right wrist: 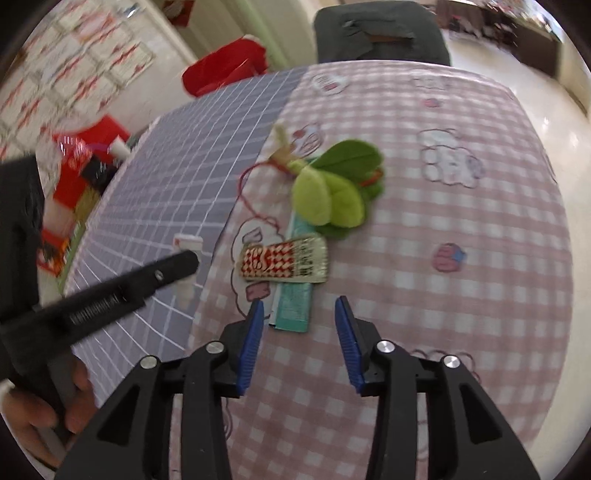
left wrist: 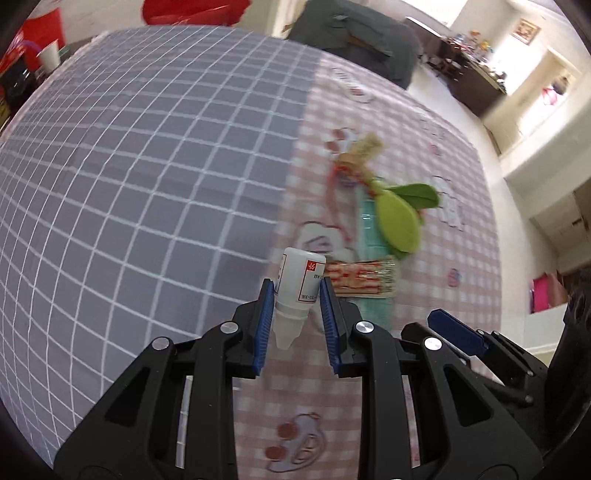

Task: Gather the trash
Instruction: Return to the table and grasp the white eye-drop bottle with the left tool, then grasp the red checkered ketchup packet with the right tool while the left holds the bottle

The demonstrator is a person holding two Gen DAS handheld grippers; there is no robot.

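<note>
My left gripper (left wrist: 296, 291) is shut on a small white dropper bottle (left wrist: 301, 271) with a red-edged label, held with its tip pointing back toward me above the seam between the grey grid cloth and the pink check cloth. In the right wrist view the bottle (right wrist: 188, 242) shows beside the left gripper's black finger (right wrist: 162, 273). My right gripper (right wrist: 300, 302) is open and holds nothing. It hangs over the near end of a teal packet (right wrist: 293, 299). Beyond it lie a red-and-white wrapper (right wrist: 284, 260), green leaves (right wrist: 332, 192) and a cork with red string (right wrist: 284, 155).
A dark chair (right wrist: 380, 33) stands at the table's far side and a red bag (right wrist: 229, 66) beyond the far left corner. A white cup (left wrist: 50, 57) and red boxes sit off the left edge. A person's hand (right wrist: 33, 410) grips the left tool. Pale floor (right wrist: 561, 122) lies right.
</note>
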